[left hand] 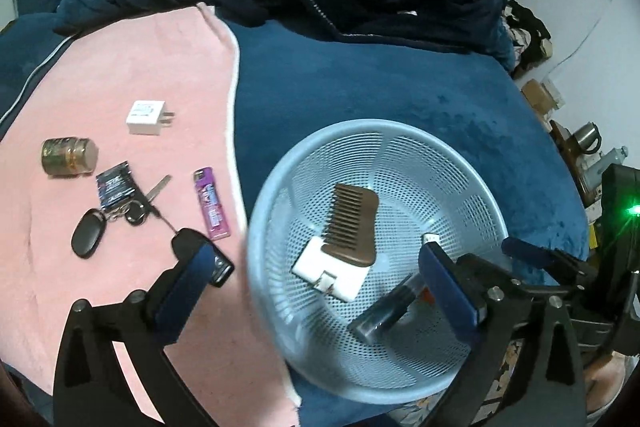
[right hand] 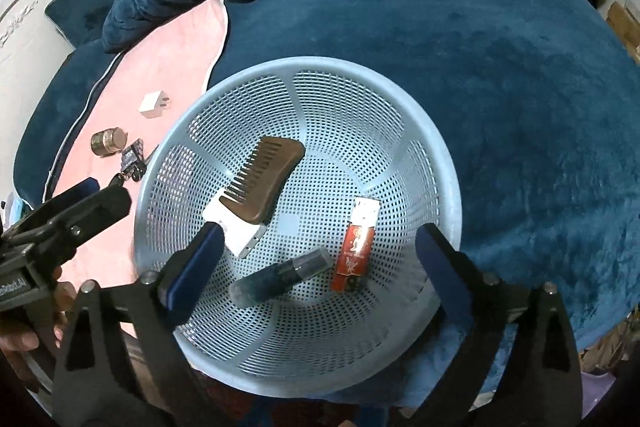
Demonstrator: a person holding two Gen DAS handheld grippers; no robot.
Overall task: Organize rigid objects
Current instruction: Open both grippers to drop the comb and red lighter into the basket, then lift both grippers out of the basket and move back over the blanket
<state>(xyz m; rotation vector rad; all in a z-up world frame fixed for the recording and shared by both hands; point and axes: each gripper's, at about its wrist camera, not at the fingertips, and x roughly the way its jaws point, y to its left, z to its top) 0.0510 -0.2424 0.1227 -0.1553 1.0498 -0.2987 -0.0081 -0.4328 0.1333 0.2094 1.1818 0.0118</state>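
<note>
Pale blue mesh basket (right hand: 436, 163) on the blue blanket (right hand: 520, 87), brown comb (right hand: 268, 183), red lighter (right hand: 358, 243) and dark tube (right hand: 280, 277) inside, purple lighter (left hand: 212, 203) and keys (left hand: 116, 215) on the pink towel (left hand: 120, 75), left gripper (left hand: 324, 267) and right gripper (right hand: 316, 271) both spread wide, holding nothing.

Dim indoor light, strong fisheye edge warp, slight motion blur.

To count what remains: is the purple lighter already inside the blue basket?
No, the purple lighter lies on the pink towel, outside the blue basket.
</note>
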